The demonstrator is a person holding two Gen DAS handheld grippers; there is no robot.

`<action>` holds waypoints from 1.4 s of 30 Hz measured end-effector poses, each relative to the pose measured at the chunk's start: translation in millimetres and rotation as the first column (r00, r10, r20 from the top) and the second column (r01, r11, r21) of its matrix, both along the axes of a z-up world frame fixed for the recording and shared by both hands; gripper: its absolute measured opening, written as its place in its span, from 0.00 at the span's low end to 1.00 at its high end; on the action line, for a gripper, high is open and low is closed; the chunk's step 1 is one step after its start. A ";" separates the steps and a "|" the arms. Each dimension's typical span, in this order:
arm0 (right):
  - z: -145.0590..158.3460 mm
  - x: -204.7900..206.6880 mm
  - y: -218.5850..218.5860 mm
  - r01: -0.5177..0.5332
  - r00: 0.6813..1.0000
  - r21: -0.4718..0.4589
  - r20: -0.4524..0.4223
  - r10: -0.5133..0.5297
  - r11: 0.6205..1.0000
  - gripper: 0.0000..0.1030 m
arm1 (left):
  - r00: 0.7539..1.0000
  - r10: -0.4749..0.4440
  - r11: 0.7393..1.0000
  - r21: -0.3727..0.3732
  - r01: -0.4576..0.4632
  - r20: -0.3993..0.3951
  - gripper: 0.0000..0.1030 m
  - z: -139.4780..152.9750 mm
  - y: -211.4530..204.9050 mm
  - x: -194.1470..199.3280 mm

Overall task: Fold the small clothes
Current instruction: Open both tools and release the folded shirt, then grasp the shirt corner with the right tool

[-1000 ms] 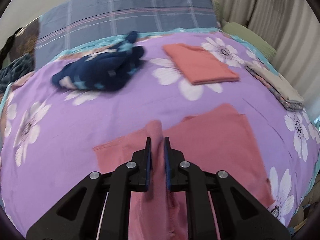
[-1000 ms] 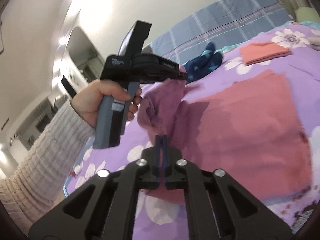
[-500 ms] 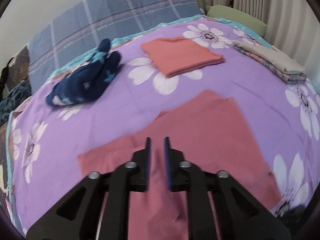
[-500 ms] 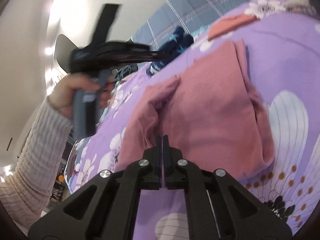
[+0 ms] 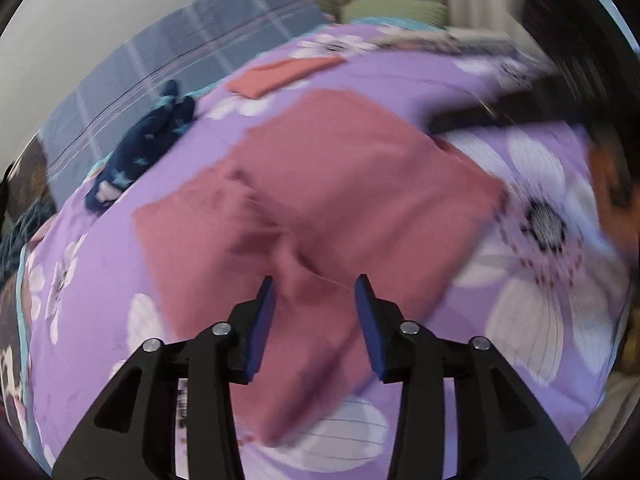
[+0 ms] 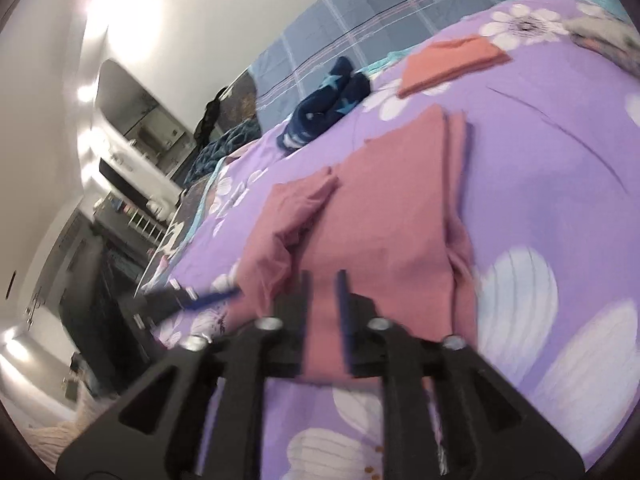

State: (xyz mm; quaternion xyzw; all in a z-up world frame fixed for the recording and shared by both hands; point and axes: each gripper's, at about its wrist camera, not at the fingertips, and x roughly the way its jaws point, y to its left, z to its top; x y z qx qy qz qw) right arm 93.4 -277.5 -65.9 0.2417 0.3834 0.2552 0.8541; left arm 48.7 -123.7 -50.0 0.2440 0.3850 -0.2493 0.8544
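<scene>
Both grippers, L [image 5: 316,292] & R [image 6: 323,280], have just been opening, jaws apart over pink garment [image 5: 340,184] w/o pinching it. Risk: loose sleeve near bed's [image 6: 560,160] left edge bunches, so fold may skew.

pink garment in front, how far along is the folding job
Done: an orange piece lies folded farther back. In hand: the pink garment lies partly folded, both hand-held grippers, left and right, just opening off it. Left: the crumpled navy garment.

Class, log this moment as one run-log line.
left gripper: opening, empty | right gripper: opening, empty | pink garment: released on bedspread
</scene>
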 end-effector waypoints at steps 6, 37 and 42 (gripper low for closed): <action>-16.4 81.1 27.7 -0.108 0.976 0.057 -0.184 0.117 0.993 0.41 | 0.999 0.017 0.997 0.080 -0.021 0.051 0.41 -28.7 -13.5 1.6; -47.6 224.7 135.4 -0.254 0.921 -0.118 -0.332 0.203 0.960 0.14 | 0.998 -0.023 1.000 -0.004 0.023 0.058 0.49 -35.0 12.2 4.3; -50.4 229.1 137.1 -0.293 0.906 -0.106 -0.350 0.240 0.950 0.38 | 0.997 -0.048 0.999 0.017 0.047 0.057 0.49 -33.1 3.5 4.6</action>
